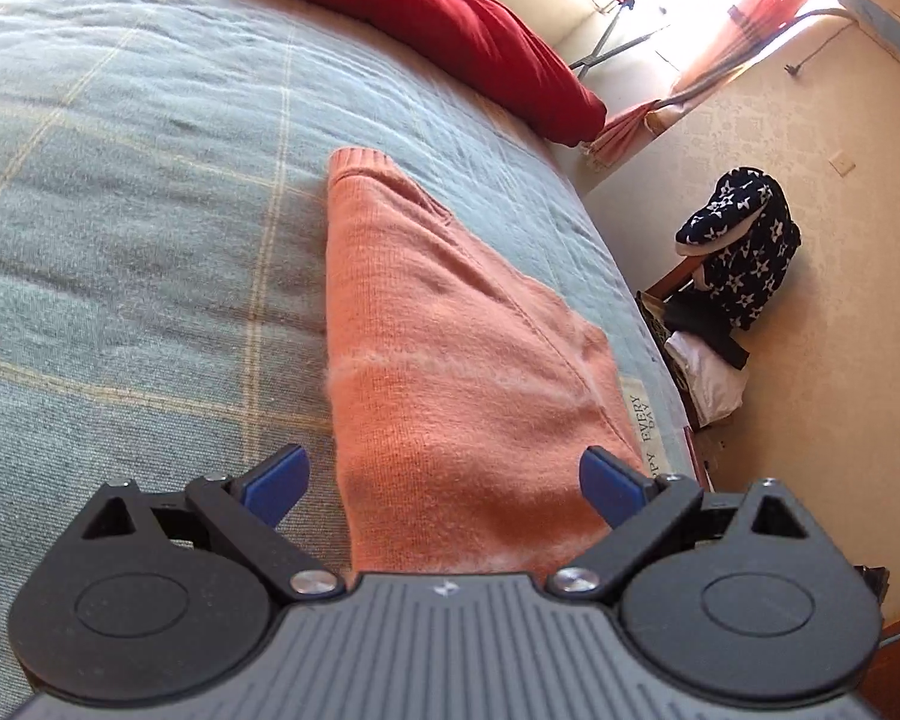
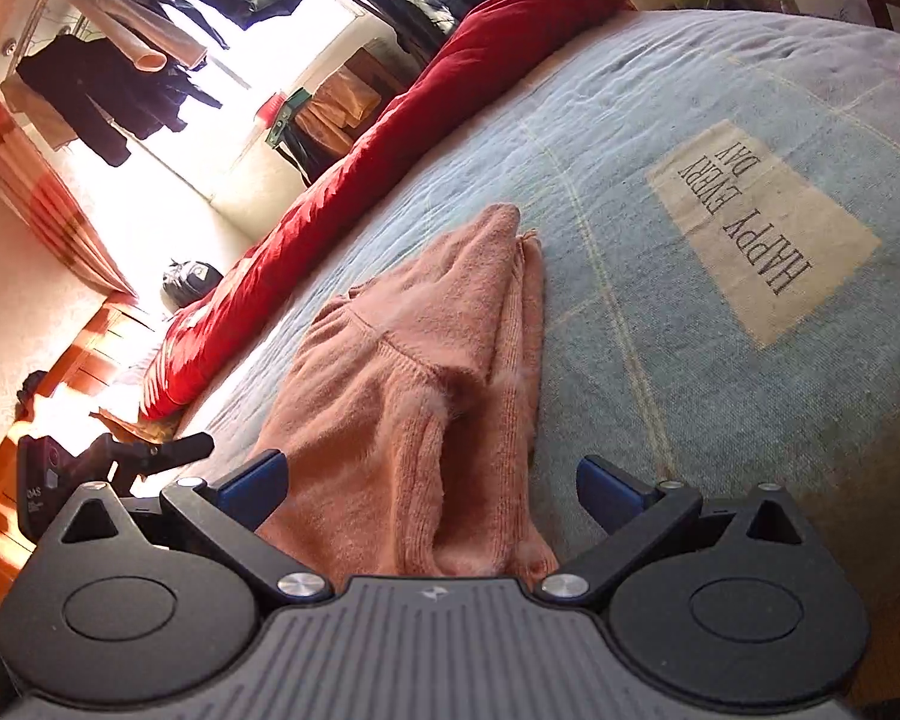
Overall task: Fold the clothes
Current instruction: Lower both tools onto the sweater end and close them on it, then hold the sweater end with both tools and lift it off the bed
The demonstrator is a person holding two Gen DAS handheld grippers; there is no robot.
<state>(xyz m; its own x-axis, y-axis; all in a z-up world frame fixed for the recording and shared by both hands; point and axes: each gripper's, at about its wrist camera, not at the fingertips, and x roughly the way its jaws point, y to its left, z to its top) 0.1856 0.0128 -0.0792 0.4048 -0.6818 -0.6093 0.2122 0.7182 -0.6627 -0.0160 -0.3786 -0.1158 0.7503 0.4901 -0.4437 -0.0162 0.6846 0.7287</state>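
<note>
A salmon-pink knitted garment (image 1: 438,348) lies partly folded on the blue-grey checked bed cover (image 1: 120,210). In the left wrist view it stretches away from my left gripper (image 1: 444,480), whose blue-tipped fingers stand wide open above its near end, holding nothing. In the right wrist view the same pink garment (image 2: 426,372) shows layered folds and a fuzzy seam. My right gripper (image 2: 432,489) is open too, its fingers spread on either side of the garment's near edge without clamping it.
A rolled red quilt (image 1: 450,18) lies along the bed's far side, also seen as the red quilt (image 2: 390,138). A printed patch (image 2: 762,228) marks the cover. Beside the bed stands a chair with dark star-print clothes (image 1: 738,246). Clothes hang on a rack (image 2: 150,48).
</note>
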